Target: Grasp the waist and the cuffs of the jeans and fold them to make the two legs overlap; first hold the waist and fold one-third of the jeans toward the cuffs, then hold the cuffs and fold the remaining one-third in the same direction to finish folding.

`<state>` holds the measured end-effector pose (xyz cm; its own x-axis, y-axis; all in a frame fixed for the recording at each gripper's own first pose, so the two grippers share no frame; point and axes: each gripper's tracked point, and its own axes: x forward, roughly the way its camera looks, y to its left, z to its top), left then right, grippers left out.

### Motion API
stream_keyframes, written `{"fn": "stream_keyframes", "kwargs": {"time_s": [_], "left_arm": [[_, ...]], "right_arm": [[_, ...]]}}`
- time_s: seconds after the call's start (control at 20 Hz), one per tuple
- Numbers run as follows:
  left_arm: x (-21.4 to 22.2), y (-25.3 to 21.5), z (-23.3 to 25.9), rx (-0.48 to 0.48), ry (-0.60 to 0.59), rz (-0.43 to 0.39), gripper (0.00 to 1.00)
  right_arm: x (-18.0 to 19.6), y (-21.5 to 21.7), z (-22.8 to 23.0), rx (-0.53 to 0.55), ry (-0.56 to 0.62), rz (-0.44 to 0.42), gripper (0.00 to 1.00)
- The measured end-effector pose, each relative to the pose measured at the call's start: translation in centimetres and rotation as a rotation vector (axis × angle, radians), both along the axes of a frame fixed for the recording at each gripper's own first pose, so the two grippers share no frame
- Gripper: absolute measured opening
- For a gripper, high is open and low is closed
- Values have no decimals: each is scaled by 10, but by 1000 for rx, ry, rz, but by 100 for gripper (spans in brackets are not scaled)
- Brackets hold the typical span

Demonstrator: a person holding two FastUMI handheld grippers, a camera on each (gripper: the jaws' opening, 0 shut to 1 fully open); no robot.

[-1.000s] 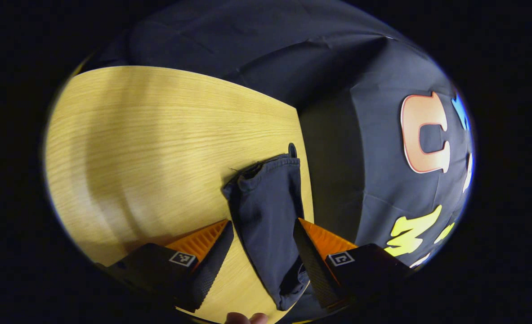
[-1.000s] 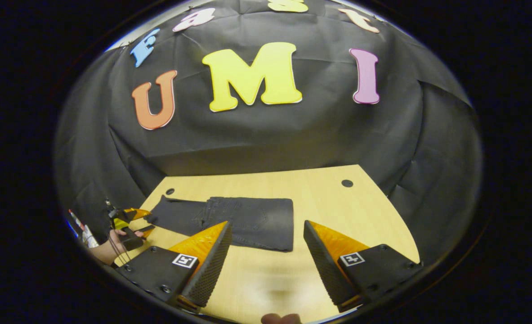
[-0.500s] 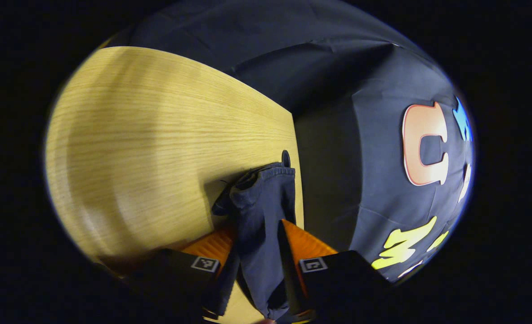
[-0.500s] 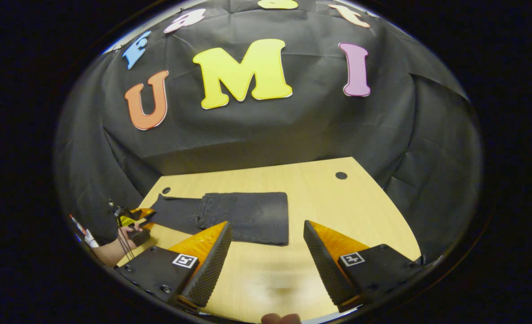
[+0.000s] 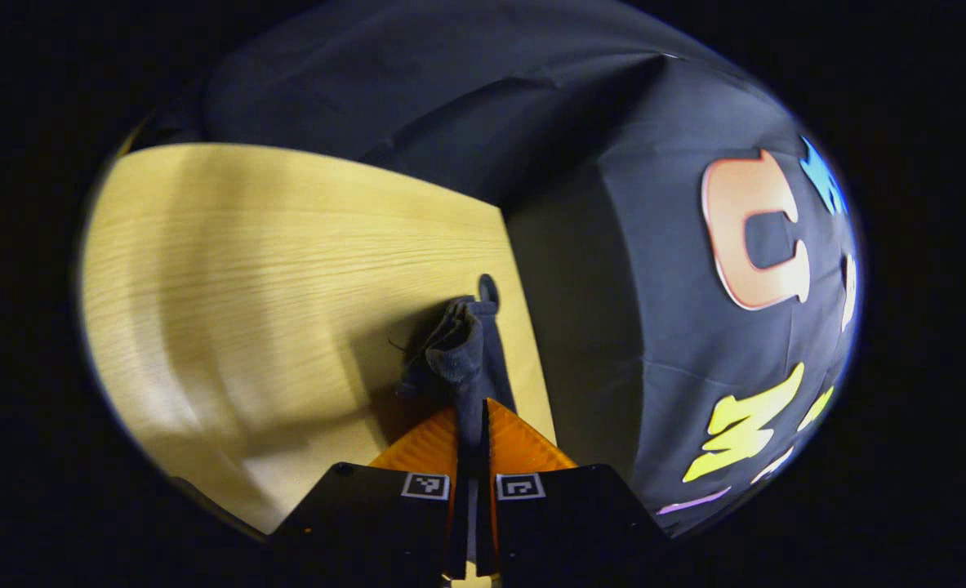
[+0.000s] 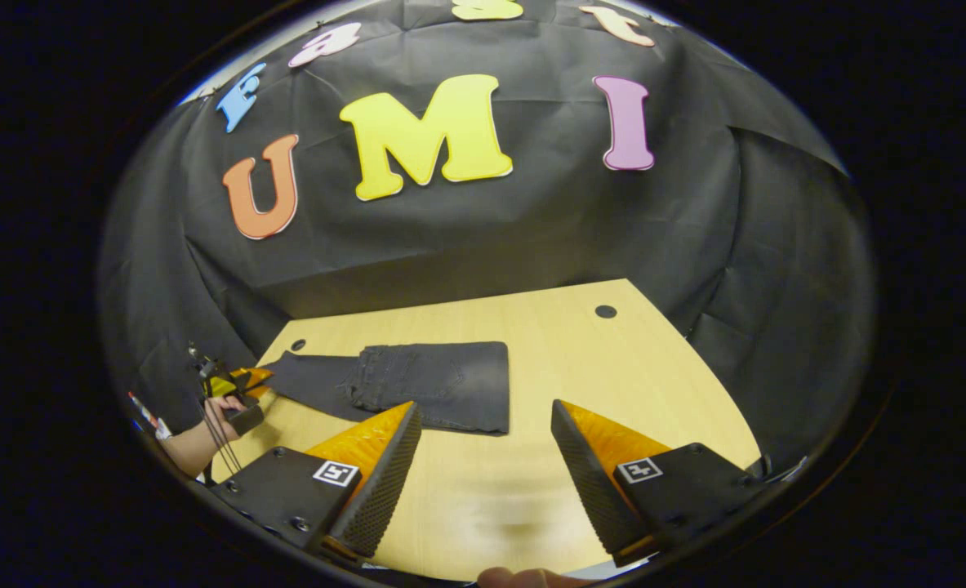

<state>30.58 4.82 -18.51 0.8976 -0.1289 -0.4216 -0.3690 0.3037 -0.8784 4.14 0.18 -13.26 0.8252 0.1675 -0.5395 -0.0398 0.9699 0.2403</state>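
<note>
Jeans [image 6: 417, 382] lie on the tabletop [image 6: 613, 384] ahead of our right gripper [image 6: 487, 457], its jaws spread and empty; the left gripper [image 5: 472, 425] has its jaws clamped on the cuffs [image 5: 460, 343]. We should lift them evenly and carry them over the folded part.

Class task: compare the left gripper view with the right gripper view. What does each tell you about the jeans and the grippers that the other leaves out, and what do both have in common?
Left gripper view: the left gripper shut on the bunched cuffs, close up.
Right gripper view: the right gripper open above bare wood, the jeans lying partly folded with the waist end laid over, and a hand at the cuff end.
Both: the wooden table, the jeans, the black cloth wall.
</note>
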Motion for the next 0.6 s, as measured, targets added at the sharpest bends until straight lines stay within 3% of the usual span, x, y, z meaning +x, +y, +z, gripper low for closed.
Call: {"fn": "stream_keyframes", "kwargs": {"time_s": [0.05,0.1,0.3,0.45,0.6], "left_arm": [[2,-5,15,47,-20,-22,7],[2,-14,35,89,-47,-43,7],[6,-76,116,257,-169,-159,7],[5,-177,168,449,-299,-343,7],[-8,-257,173,579,-346,-473,7]], "right_arm": [[-2,-4,-1,4,-2,-3,99],[-4,-8,0,13,-7,-4,94],[-14,-30,2,33,-35,-23,94],[-29,-64,3,51,-44,-88,94],[-43,-95,-1,49,-39,-152,99]]}}
